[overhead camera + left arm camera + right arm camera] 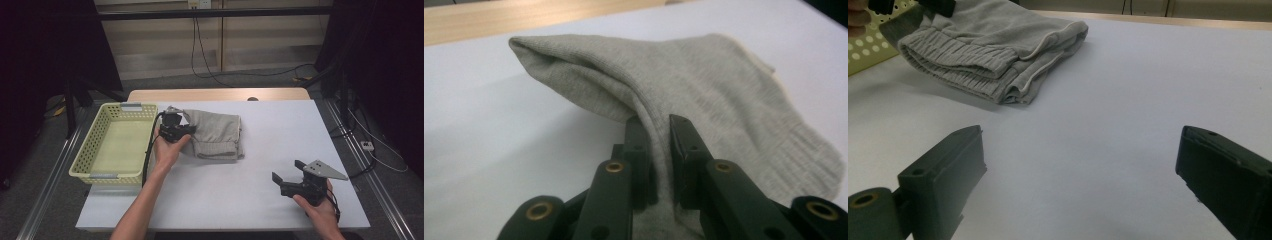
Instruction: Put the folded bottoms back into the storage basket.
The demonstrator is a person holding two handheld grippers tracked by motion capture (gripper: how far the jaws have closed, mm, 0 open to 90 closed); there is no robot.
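Note:
A folded grey garment with a ribbed waistband lies on the white table, just right of a yellow basket. My left gripper is at its left edge, shut on a fold of the cloth. In the left gripper view the grey garment is pinched between the two black jaws of the left gripper, its near edge raised off the table. My right gripper rests near the front right of the table, open with nothing between its jaws. The right gripper view shows the garment far off at upper left.
A yellow perforated basket stands at the table's left side, empty inside. The table's wooden far edge runs behind the garment. Cables trail on the floor beyond, and dark stands flank both sides.

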